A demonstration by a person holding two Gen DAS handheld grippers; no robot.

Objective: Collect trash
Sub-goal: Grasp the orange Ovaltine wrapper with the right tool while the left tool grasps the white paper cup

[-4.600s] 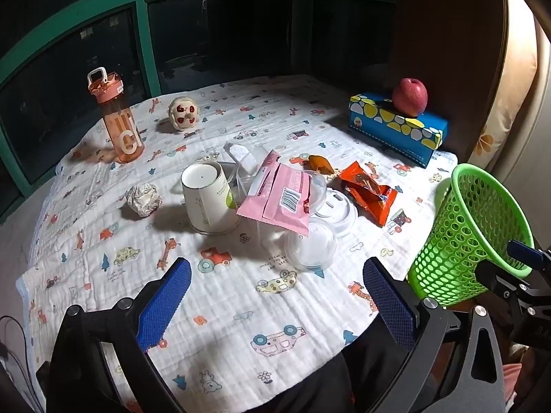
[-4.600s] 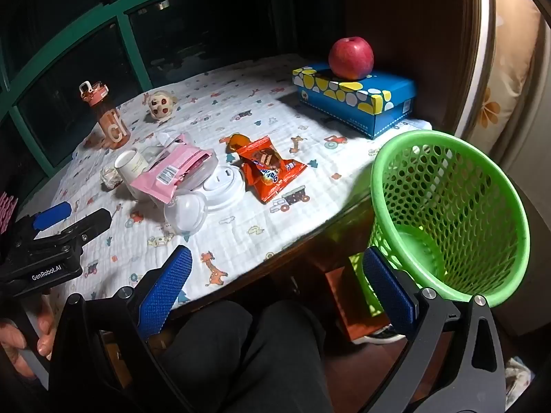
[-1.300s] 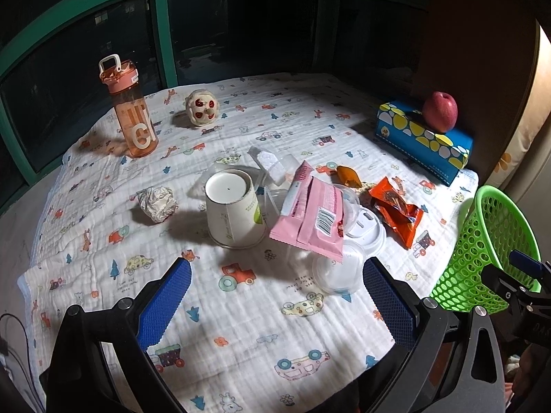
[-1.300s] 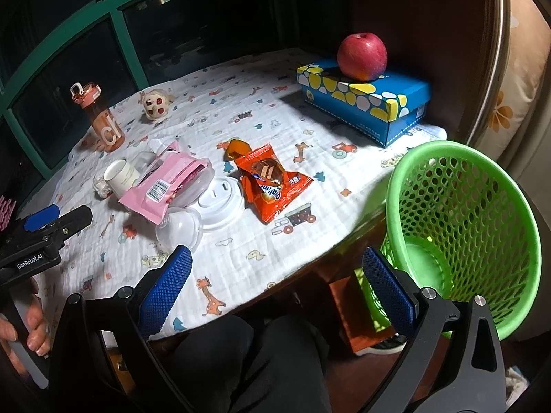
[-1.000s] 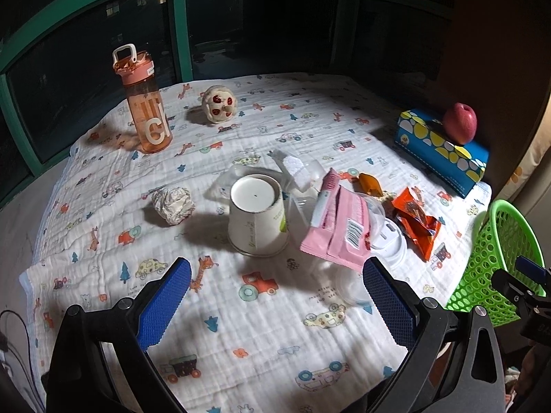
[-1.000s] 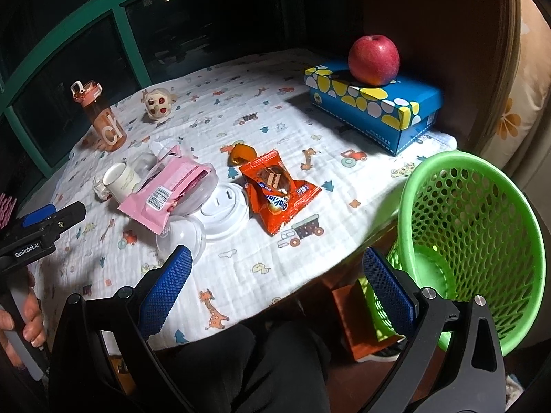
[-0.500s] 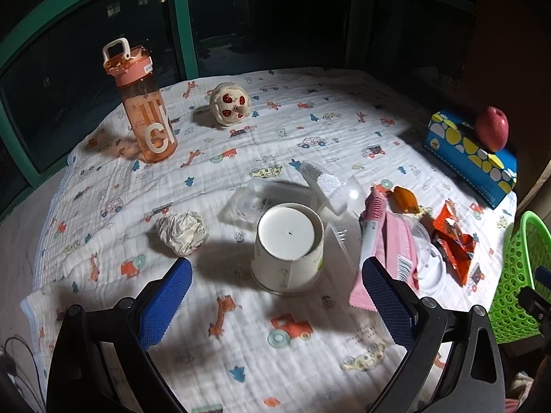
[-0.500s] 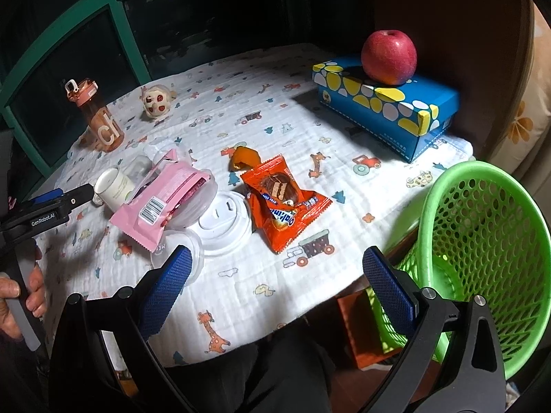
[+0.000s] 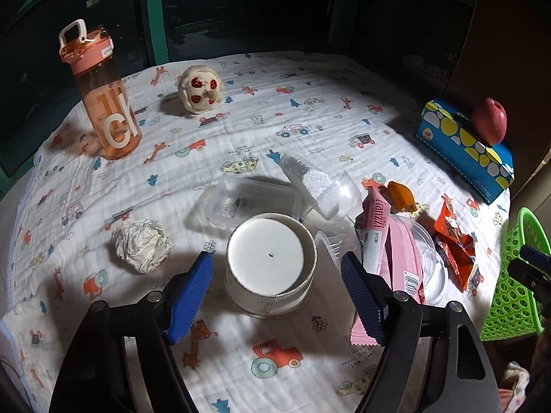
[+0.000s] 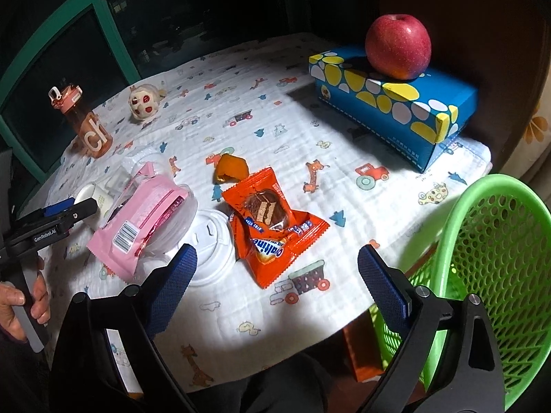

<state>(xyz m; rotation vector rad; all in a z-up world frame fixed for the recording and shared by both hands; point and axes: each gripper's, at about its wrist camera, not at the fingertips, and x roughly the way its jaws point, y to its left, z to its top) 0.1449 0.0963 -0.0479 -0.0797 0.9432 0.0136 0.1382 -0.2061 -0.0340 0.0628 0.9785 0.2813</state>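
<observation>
An upturned white paper cup (image 9: pixel 272 261) stands on the printed cloth, between the blue pads of my left gripper (image 9: pixel 276 261). The jaws are closing and the pads stand just clear of the cup's sides. A crumpled paper ball (image 9: pixel 141 247) lies left of it, and a pink wrapper (image 9: pixel 389 241) and clear plastic tubs (image 9: pixel 248 199) lie beside it. My right gripper (image 10: pixel 275 275) hovers over an orange snack wrapper (image 10: pixel 272 220), its jaws wide, closing slightly, with nothing gripped. A white lid (image 10: pixel 210 241) and an orange peel (image 10: pixel 230 168) lie near. The green basket (image 10: pixel 499 258) hangs off the table's right edge.
A pink water bottle (image 9: pixel 103 103) and a plush toy (image 9: pixel 199 89) stand at the back. A blue tissue box (image 10: pixel 396 103) carries a red apple (image 10: pixel 397 46). A person's hand (image 10: pixel 20 306) holds the left gripper's handle. The table's edge runs close below the right gripper.
Both grippers moved forward and down toward the table. The left one came over the paper cup and its jaws narrowed around it. The right one drew nearer the orange wrapper.
</observation>
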